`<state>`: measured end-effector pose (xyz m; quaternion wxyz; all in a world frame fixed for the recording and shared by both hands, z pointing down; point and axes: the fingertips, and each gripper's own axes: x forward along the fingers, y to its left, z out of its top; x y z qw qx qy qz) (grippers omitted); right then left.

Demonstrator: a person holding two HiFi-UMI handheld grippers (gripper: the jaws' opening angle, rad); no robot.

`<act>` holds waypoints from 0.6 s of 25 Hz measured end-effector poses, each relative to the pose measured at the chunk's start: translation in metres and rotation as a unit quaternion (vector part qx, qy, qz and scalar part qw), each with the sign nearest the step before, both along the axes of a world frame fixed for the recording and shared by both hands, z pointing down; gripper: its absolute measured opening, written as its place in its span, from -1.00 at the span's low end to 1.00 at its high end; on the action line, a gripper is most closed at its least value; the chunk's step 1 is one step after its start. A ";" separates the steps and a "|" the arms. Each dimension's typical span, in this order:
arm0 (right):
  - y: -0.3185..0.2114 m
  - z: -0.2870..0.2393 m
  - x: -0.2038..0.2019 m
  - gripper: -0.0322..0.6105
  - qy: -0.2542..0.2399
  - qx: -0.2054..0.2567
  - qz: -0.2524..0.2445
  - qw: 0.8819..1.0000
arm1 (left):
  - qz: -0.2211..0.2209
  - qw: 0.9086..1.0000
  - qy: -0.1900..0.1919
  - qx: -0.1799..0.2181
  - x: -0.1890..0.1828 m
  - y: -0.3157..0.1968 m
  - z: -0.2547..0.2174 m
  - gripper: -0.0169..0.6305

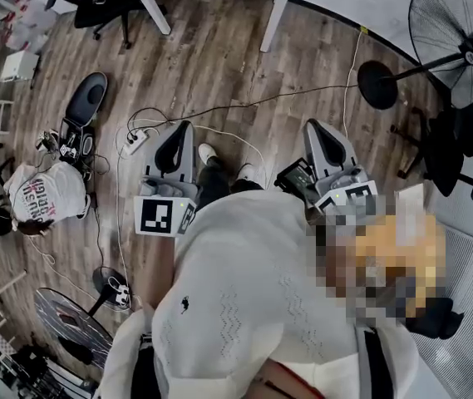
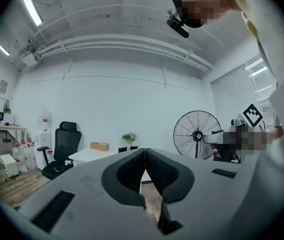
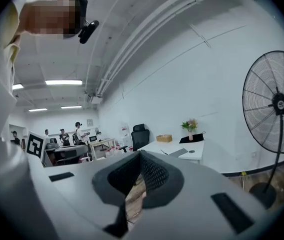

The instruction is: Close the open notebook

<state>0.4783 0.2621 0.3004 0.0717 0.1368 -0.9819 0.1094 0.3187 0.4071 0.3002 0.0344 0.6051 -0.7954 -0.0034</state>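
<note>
Left gripper (image 2: 144,154) and right gripper (image 3: 141,156): pale grey shells, black pads (image 2: 129,171) with a fine dimpled texture; marker cube (image 1: 163,215), black squares on white. Sweater (image 1: 244,281): cream knit with faint zigzag stitching. Floor (image 1: 219,48): brown wood planks, streaked grain. Standing fan (image 3: 280,104) and office chair (image 2: 64,139): black. Walls (image 2: 112,94) and table (image 3: 181,148): white. Potted flowers (image 3: 190,125): green with pink

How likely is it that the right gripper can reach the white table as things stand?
Probably not: the table stands far across the room from the shut right gripper, though nothing blocks the way.
</note>
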 end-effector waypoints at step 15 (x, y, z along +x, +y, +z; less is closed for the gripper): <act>-0.024 -0.001 -0.008 -0.90 0.015 0.019 -0.023 0.999 | -0.016 0.999 -0.036 -0.003 -0.002 -0.012 -0.012 -0.91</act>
